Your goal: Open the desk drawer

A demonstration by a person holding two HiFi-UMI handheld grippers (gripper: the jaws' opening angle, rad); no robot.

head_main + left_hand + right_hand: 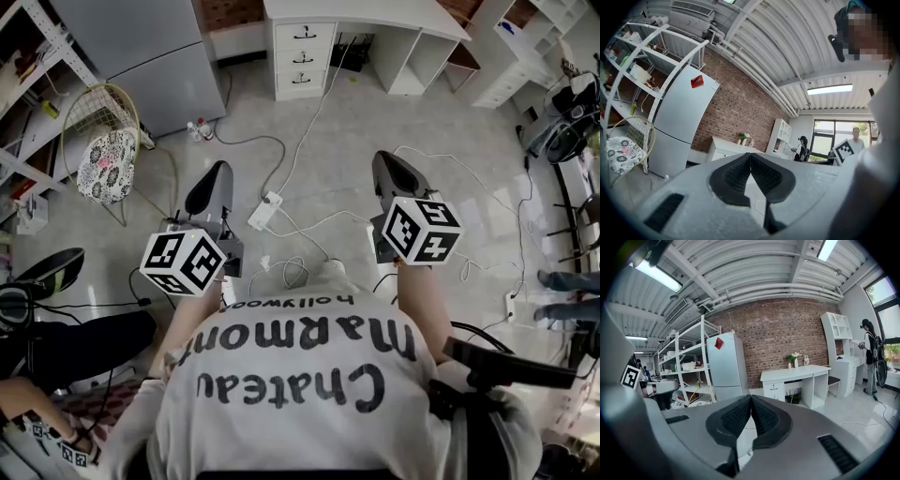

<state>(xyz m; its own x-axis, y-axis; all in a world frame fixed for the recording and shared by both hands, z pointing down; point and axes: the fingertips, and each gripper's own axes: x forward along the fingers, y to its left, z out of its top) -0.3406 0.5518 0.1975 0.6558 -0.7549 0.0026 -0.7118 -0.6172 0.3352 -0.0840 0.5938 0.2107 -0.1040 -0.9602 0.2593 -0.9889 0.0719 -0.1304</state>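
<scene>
A white desk [366, 11] stands far ahead against the wall, with a stack of three drawers [304, 56], all closed, each with a dark handle. The right gripper view shows the same desk [799, 373] and its drawers [774, 391] across the room. In the left gripper view the desk [723, 146] shows beside a fridge. My left gripper [217, 178] and right gripper [392, 169] are held out over the floor, well short of the desk. Each one's jaws are shut with nothing between them, left [750, 155] and right [751, 397].
A grey fridge [155, 56] stands left of the desk, with a wire chair with a floral cushion [105, 157] and open shelving [28, 66] further left. A power strip [265, 210] and cables [309, 122] lie on the floor ahead. White shelves [520, 47] stand at right. A person [870, 352] stands far off.
</scene>
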